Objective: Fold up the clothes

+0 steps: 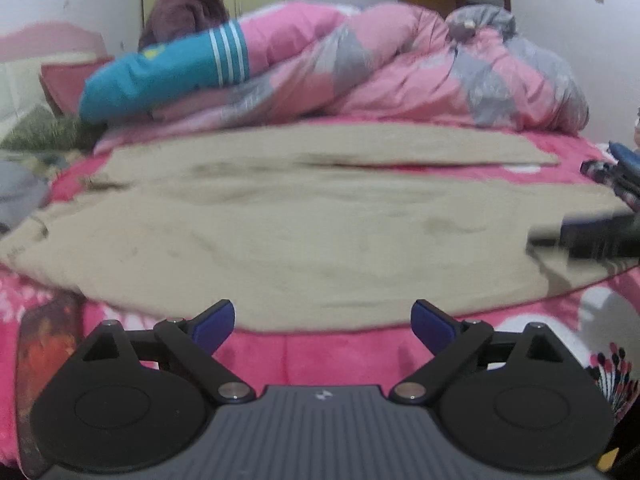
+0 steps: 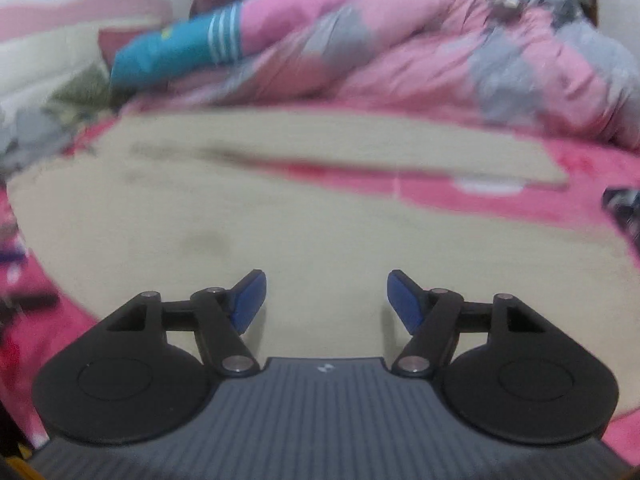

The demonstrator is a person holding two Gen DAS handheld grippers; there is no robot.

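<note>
Both grippers, the left gripper (image 1: 323,322) and the right gripper (image 2: 326,300), hold their blue fingers spread wide with nothing between them, facing toward twelve o'clock over the beige garment (image 1: 304,236) lying flat on the pink bedsheet (image 1: 320,352), a bunched pink-and-grey quilt (image 1: 420,68) beyond it.

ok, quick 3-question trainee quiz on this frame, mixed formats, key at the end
1. True or false: the left hand-held gripper is shut on the beige garment.
2. Behind the garment, the heaped quilt is mainly: A) green B) pink and grey C) white.
3. Fill in: the right hand-held gripper hovers over the garment with its jaws ____.

Key:
1. False; it is open and its fingers grip nothing.
2. B.
3. Open.
</note>
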